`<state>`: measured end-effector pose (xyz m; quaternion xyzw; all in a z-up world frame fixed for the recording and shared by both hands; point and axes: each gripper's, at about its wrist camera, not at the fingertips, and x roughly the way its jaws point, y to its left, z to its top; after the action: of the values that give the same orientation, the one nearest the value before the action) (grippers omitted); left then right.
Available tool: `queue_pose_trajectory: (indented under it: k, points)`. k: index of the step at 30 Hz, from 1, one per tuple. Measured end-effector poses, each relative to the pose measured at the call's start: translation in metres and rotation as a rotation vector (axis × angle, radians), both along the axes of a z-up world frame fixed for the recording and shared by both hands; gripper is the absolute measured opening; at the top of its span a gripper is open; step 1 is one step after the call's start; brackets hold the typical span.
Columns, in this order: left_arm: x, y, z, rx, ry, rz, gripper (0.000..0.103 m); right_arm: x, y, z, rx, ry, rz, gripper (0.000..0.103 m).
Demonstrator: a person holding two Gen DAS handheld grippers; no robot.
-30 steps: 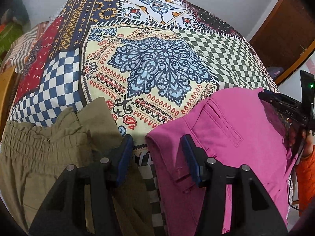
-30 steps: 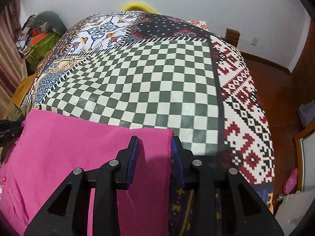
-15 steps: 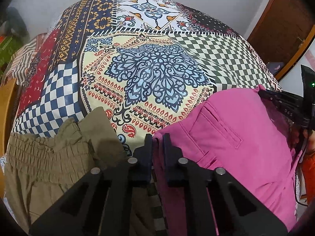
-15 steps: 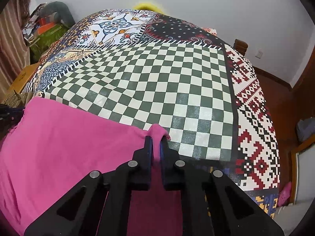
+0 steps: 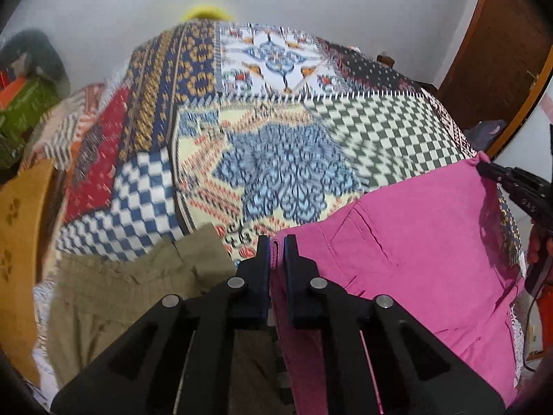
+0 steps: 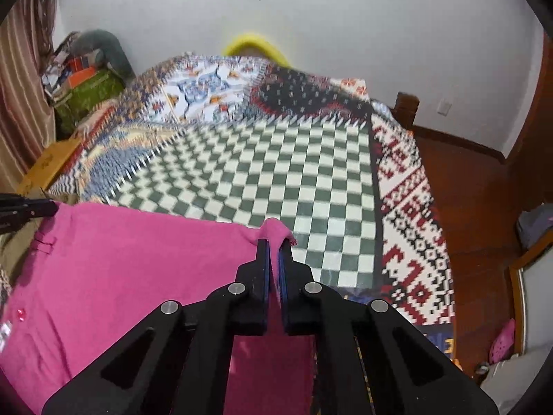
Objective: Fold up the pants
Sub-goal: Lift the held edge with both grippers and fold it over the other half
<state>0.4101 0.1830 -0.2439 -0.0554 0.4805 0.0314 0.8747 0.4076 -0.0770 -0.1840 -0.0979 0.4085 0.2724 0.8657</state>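
On the bed (image 5: 276, 159), olive trousers (image 5: 138, 276) lie left, cut off. My left hand-held gripper (image 5: 276, 242) pinches the pink pants (image 5: 414, 242) at one corner; my right hand-held gripper (image 6: 273, 243) pinches the other. Bedspread blurred.

Probably a home bedroom, patchwork-covered bed (image 6: 311, 173), wooden door (image 5: 501, 34), wall socket (image 6: 444, 107)

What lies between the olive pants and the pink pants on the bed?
In the left wrist view, a narrow strip of patterned bedspread separates the olive pants from the pink pants, with the left gripper over it.
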Motion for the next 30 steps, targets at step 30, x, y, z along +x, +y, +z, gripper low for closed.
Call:
queue_pose_trajectory:
  k: [30]
  points:
    - [-0.142,-0.055,0.126,0.018,-0.149,-0.054,0.006,-0.115,-0.052,0.118,0.168,-0.077,-0.038,0.004]
